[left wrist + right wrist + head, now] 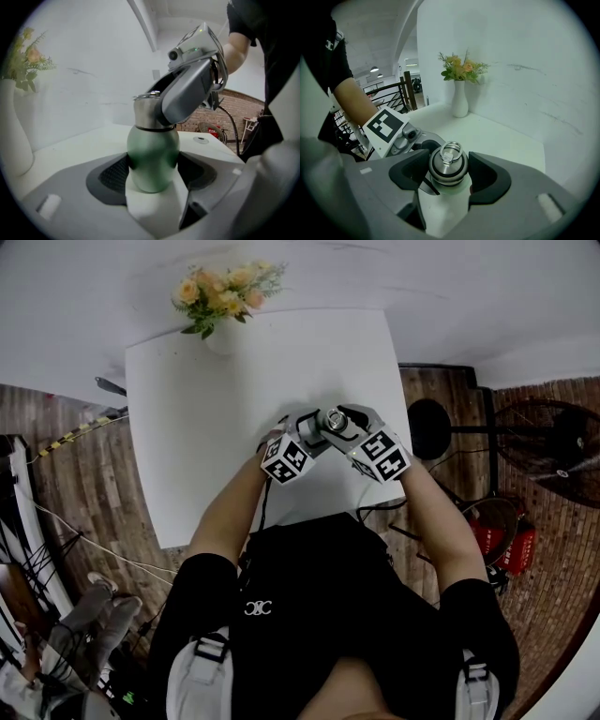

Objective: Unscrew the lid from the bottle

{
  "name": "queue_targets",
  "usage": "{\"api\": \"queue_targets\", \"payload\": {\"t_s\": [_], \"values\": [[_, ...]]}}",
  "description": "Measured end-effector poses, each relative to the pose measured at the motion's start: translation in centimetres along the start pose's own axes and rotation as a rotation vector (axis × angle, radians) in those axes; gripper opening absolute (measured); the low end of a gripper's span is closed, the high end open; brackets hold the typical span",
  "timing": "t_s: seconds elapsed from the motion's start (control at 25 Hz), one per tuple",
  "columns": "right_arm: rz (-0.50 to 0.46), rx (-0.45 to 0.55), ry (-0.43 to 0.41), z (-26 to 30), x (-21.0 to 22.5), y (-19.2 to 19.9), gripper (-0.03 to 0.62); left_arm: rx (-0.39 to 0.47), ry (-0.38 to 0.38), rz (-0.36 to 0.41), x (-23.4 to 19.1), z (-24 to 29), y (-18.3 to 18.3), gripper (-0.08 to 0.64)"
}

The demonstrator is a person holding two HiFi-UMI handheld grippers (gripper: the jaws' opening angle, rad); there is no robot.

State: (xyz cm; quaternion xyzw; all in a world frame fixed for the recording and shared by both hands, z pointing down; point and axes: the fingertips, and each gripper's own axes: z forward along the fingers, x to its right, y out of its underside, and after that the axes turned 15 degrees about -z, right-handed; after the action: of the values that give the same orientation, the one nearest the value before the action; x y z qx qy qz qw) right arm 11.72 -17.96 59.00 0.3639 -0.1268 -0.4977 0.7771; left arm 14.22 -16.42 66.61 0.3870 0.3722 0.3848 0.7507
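Note:
A green metal bottle stands upright on the white table, its steel lid topped by a small ring. In the head view the bottle sits between both grippers near the table's front right. My left gripper flanks the green body low down; its pads lie close along the sides without clearly pressing, so it is open. My right gripper comes from the opposite side, higher up, and is shut on the lid, a pad on each side. In the left gripper view, the right gripper covers part of the lid.
A white vase of yellow and orange flowers stands at the table's far edge, well away from the bottle. A white wall rises behind it. Right of the table, on the brick floor, are a dark stool, a fan and red canisters.

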Motion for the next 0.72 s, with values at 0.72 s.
{"api": "queue_targets", "payload": {"t_s": [0.72], "values": [[-0.711, -0.207, -0.539, 0.2, -2.3, 1.9, 0.265, -0.010, 0.105, 0.060, 0.2, 0.1, 0.0, 0.379]]}}
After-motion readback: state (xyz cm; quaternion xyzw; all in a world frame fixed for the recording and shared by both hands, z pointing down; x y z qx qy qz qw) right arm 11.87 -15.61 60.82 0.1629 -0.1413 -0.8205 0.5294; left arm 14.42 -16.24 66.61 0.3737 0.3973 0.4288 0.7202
